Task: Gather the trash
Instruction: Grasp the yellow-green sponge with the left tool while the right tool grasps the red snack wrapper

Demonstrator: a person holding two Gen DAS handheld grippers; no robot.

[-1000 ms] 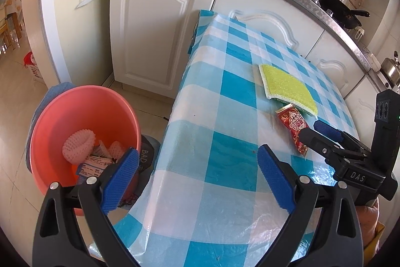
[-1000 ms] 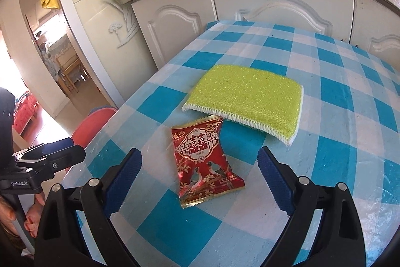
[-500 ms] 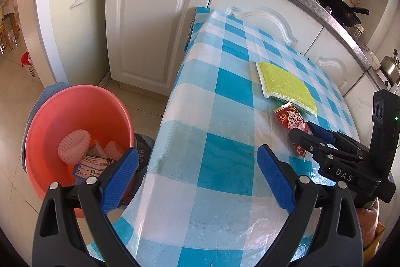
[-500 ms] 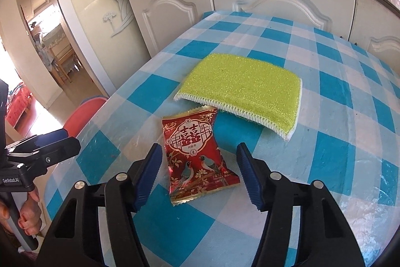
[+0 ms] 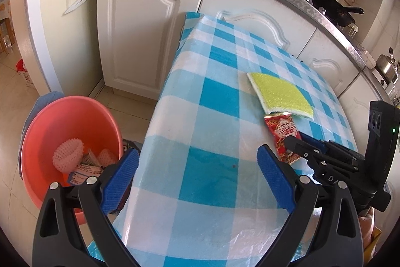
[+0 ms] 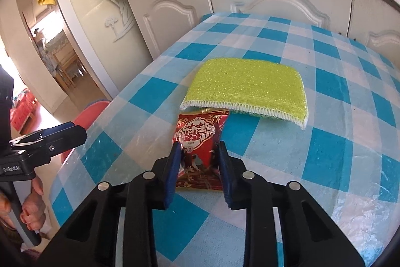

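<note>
**Right gripper pinching snack wrapper on counter**

Right gripper (image 6: 198, 162) jaws pinch the near end of the red snack wrapper (image 6: 201, 139), which lies flat on the checkered counter (image 6: 337, 142), far end touching the green scrub pad (image 6: 247, 89). Left gripper (image 5: 197, 175) jaws spread wide, holding nothing, over the counter edge. Orange basin (image 5: 72, 116) on the floor beside the counter holds trash.

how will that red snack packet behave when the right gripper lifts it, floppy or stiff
Probably floppy: the red snack packet is thin foil film, so its free end may droop. Its glossy surface looks slippery, though the right gripper pinches both edges. It looks flat, so likely light.
</note>
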